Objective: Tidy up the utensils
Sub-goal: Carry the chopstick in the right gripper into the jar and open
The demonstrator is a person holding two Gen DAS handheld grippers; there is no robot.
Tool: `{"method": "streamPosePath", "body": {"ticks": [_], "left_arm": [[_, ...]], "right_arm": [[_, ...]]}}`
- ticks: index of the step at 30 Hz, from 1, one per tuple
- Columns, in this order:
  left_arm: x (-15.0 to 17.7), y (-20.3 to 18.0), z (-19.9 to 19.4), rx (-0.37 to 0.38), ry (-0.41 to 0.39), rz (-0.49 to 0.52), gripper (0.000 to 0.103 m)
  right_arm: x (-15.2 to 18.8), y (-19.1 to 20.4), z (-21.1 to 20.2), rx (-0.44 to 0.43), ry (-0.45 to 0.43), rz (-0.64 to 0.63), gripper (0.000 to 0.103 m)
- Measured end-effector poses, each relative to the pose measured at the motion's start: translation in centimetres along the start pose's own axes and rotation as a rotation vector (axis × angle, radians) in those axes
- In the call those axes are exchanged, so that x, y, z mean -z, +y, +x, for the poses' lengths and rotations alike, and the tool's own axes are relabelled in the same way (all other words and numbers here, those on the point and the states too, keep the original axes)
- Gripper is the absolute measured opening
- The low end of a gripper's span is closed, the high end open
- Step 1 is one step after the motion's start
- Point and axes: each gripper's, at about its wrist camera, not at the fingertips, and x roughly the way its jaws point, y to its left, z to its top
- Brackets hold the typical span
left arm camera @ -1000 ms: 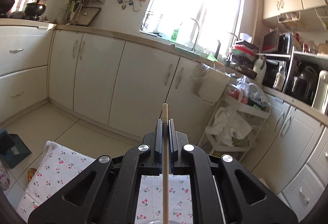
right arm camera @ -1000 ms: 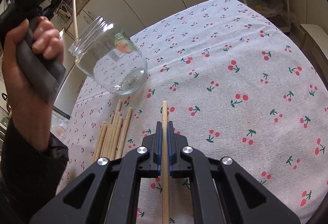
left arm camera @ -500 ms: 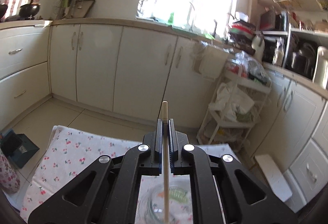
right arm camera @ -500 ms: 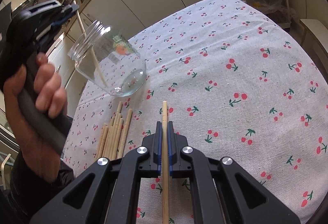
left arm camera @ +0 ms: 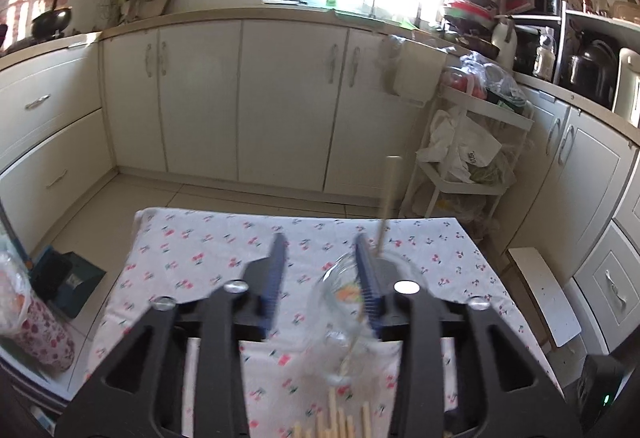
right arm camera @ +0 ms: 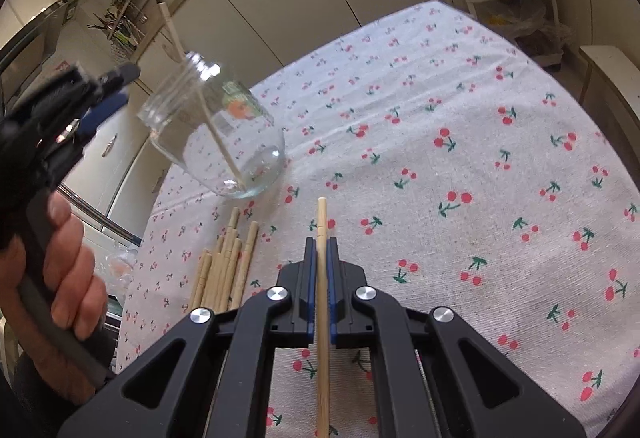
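Note:
A clear glass jar (right arm camera: 220, 141) stands on the cherry-print tablecloth (right arm camera: 460, 157). One wooden chopstick (right arm camera: 208, 113) leans inside it, its top sticking out of the mouth. It shows in the left wrist view too (left arm camera: 386, 205), with the jar (left arm camera: 348, 314). My left gripper (left arm camera: 320, 270) is open and empty, just left of and above the jar; it also shows in the right wrist view (right arm camera: 112, 89). My right gripper (right arm camera: 320, 250) is shut on another chopstick (right arm camera: 322, 298), above the cloth. Several chopsticks (right arm camera: 224, 266) lie in a bundle below the jar.
White kitchen cabinets (left arm camera: 280, 97) stand behind the table. A white trolley with bags (left arm camera: 468, 165) is at the right. A floral cup (left arm camera: 32, 326) and a dark box (left arm camera: 64, 278) sit left of the table. A white stool (left arm camera: 544, 294) stands at the table's right.
My left gripper lowered its chopstick into the jar, then opened and let it go. The chopstick now leans in the jar. My right gripper has held still with its chopstick.

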Motion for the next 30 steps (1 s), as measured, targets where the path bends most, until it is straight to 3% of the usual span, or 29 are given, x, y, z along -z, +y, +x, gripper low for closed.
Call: {"method": "streamPosePath", "body": {"ticks": [4, 7, 13, 18, 24, 30], "left_arm": [[1.9, 2.5, -2.0, -0.030, 0.032, -0.025, 0.053], [3.7, 4.4, -2.9, -0.052, 0.069, -0.054, 0.062], [7.5, 8.1, -4.0, -0.077, 0.159, -0.150, 0.064], [8.9, 9.8, -5.2, -0.076, 0.167, -0.210, 0.064], [8.9, 10.2, -5.3, -0.048, 0.172, -0.257, 0.066], [9.2, 10.8, -4.7, -0.018, 0.189, -0.297, 0.066]], "right_arm": [[-0.1, 0.2, -1.2, -0.029, -0.027, 0.025, 0.006], [-1.1, 2.0, -3.4, -0.066, -0.104, 0.000, 0.006], [-6.5, 8.0, -6.7, -0.159, -0.306, -0.079, 0.006], [-10.8, 11.0, -6.5, -0.188, -0.421, -0.087, 0.006], [-14.7, 11.8, -4.1, -0.151, -0.552, 0.006, 0.006], [-16.8, 11.7, -0.3, -0.056, -0.581, 0.039, 0.006]]}}
